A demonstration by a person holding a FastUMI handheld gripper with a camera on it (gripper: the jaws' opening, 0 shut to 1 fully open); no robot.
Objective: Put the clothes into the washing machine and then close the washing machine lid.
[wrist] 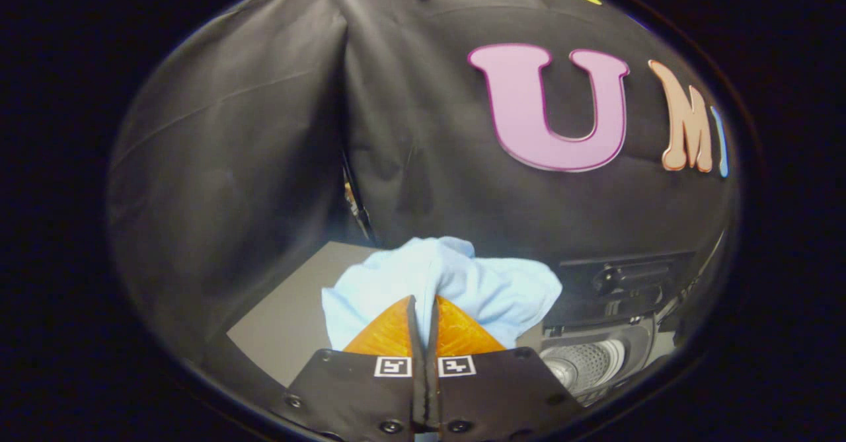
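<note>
Tongs pinching light-blue cloth

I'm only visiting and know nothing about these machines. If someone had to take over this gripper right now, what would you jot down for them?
Gripper: fingers closed together, pinching the light blue cloth garment, which bunches up just ahead of the fingertips, lifted above the grey table.
Washing machine: beyond the fingers on their right side, black lid raised, perforated metal drum open to view.
Done: garment picked up.
Left: carry it over the drum, release it inside, then shut the lid.
</note>
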